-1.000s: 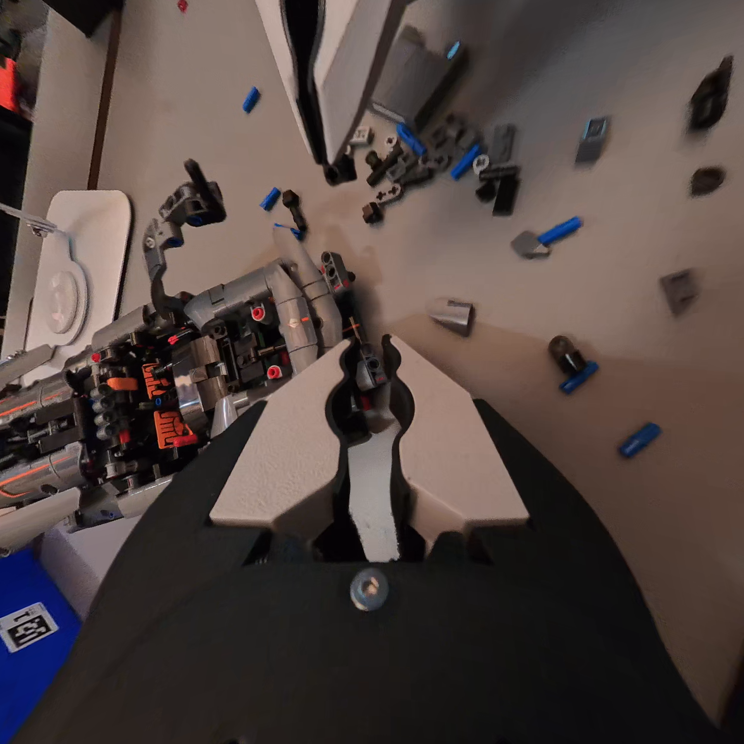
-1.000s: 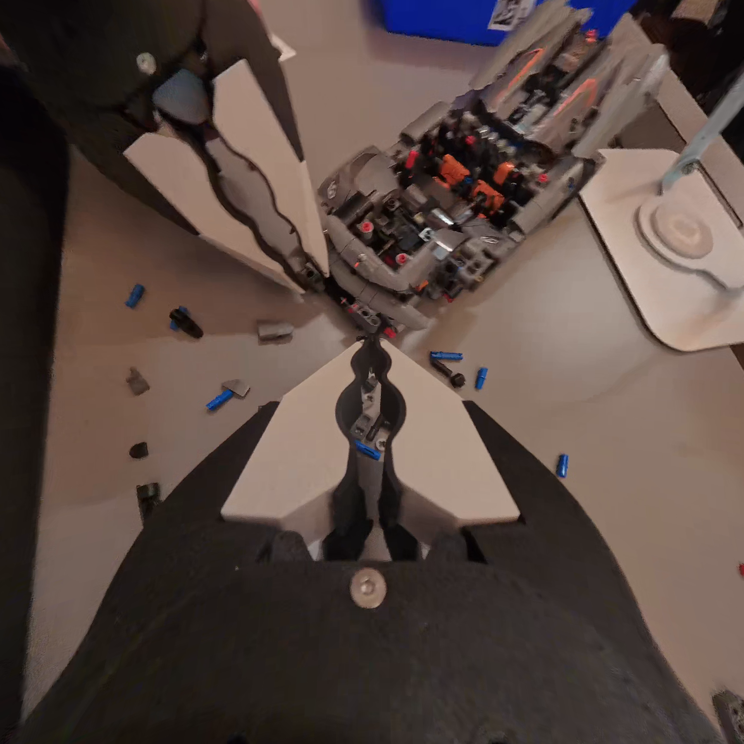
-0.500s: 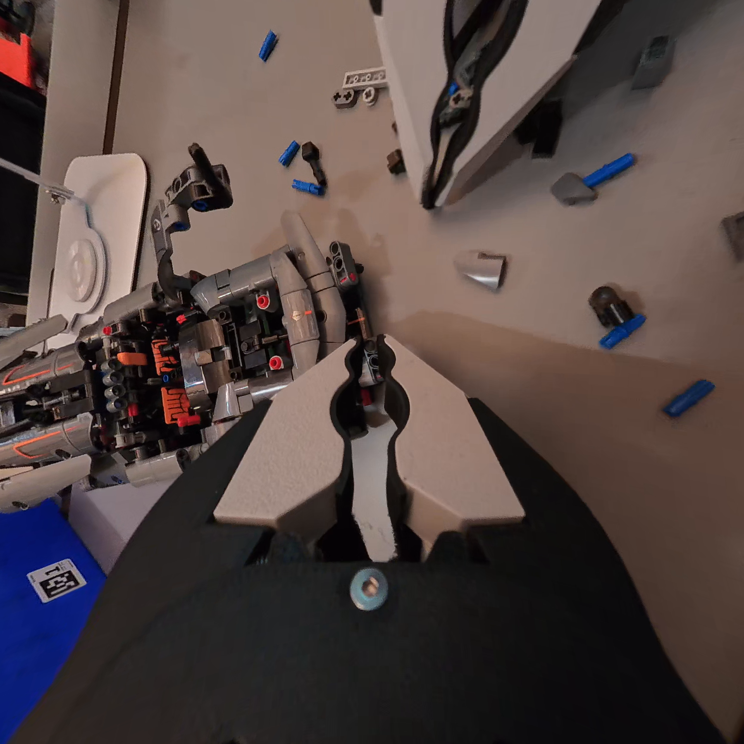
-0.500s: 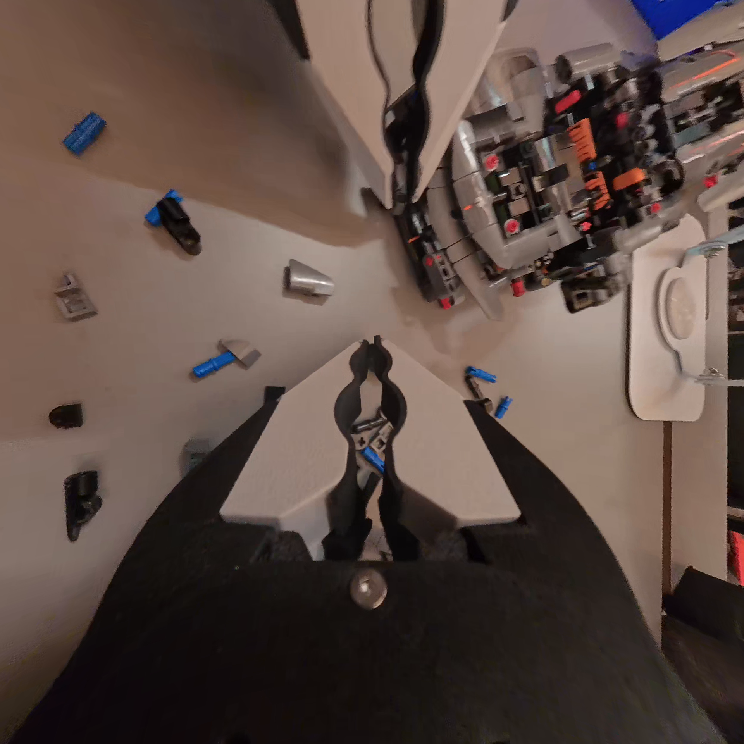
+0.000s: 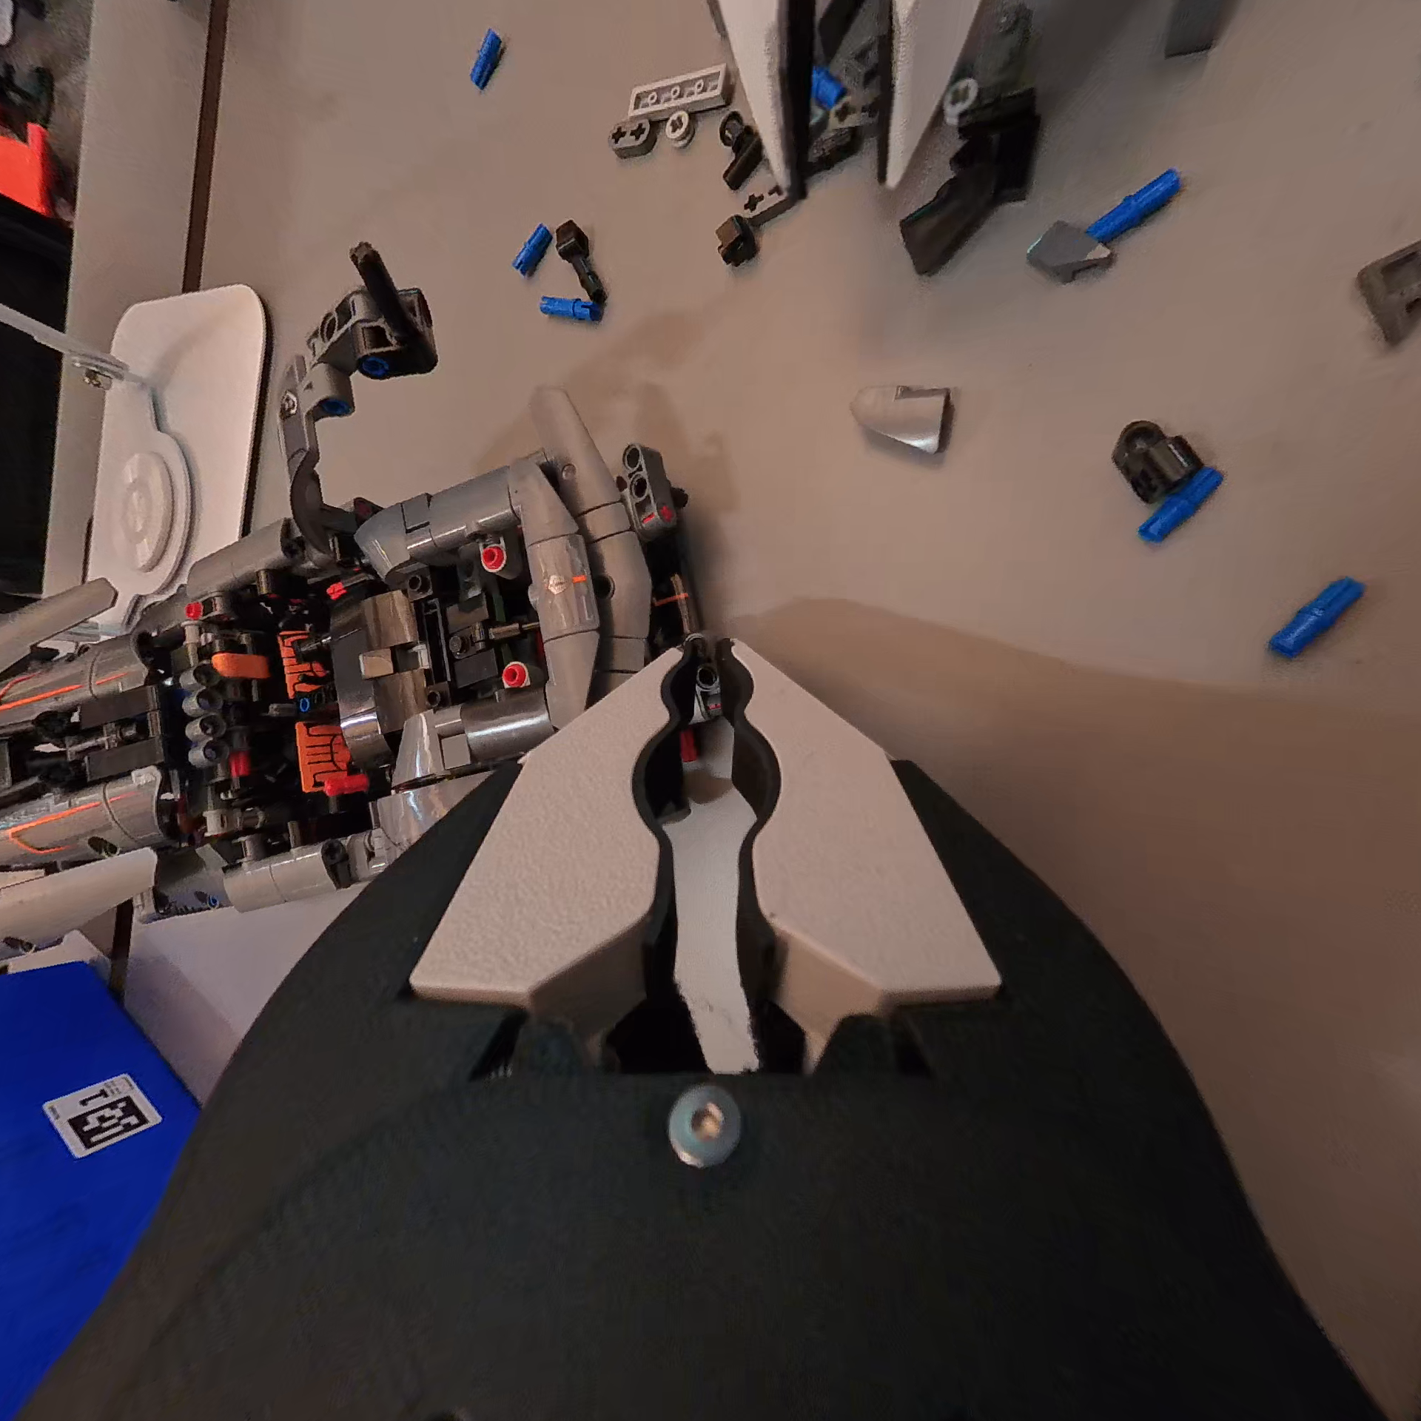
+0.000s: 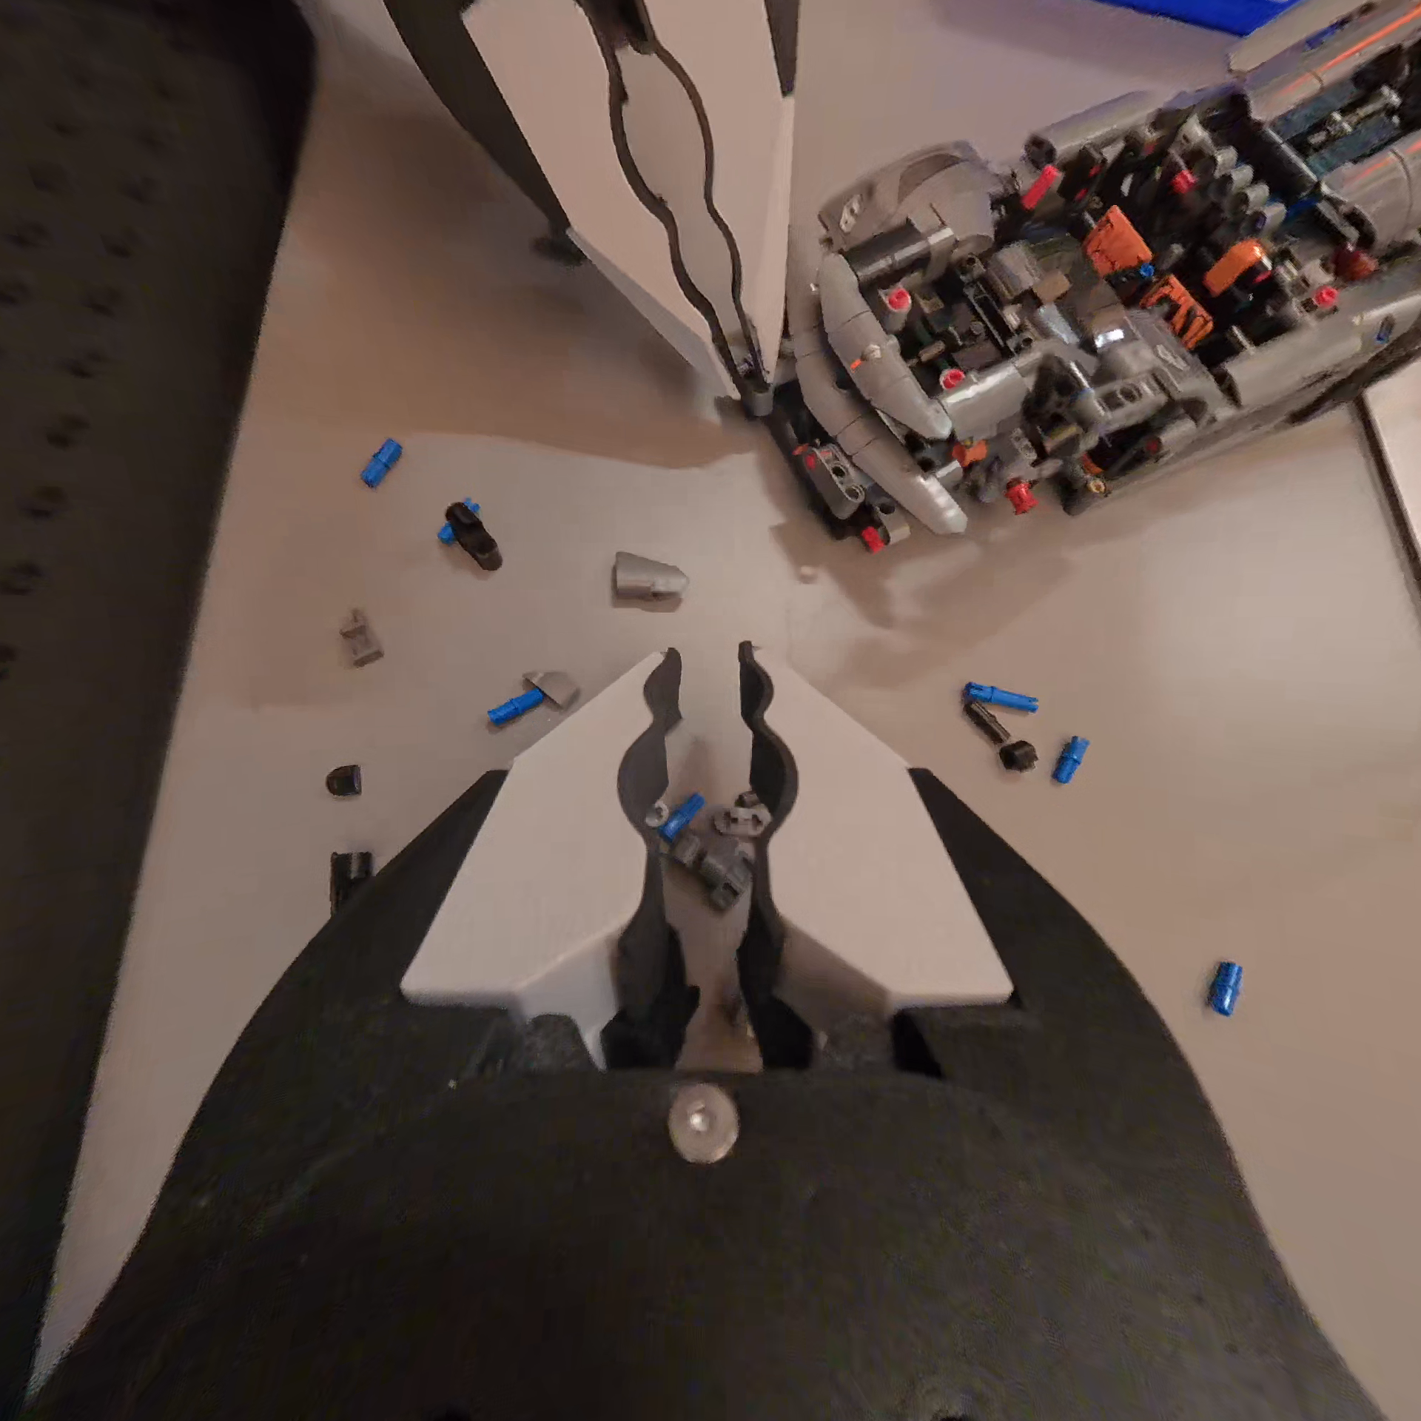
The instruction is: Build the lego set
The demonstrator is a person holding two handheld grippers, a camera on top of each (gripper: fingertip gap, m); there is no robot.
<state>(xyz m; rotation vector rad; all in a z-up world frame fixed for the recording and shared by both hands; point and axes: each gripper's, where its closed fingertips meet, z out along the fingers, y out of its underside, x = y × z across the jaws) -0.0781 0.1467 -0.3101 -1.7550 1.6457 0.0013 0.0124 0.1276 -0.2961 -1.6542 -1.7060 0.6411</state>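
Beige tabletop [image 6: 1153, 884]: right gripper [image 6: 709, 653], clamped half a second ago, now parted over loose pieces [image 6: 711, 842]; left gripper [image 5: 706, 653] stays clamped on model [image 5: 461, 638], so a fresh pickup seems next

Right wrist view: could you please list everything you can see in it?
Lego model: one, grey and black with orange and red parts, upper right.
Loose pins: four, blue, scattered left and right.
Curved shell piece: one, silver-grey, centre.
Connector with pin: one, black and blue, left.
Wedge with pin: one, grey and blue, left of centre.
Small plate: one, grey, left.
Axle piece: one, black, right.
Small dark pieces: two, black, lower left.
Piece cluster: one, grey with a blue pin, between the right claw's fingers.
Table: one, beige.
Left claw: one, white, shut on the model's front edge.
Right claw: one, white, open.
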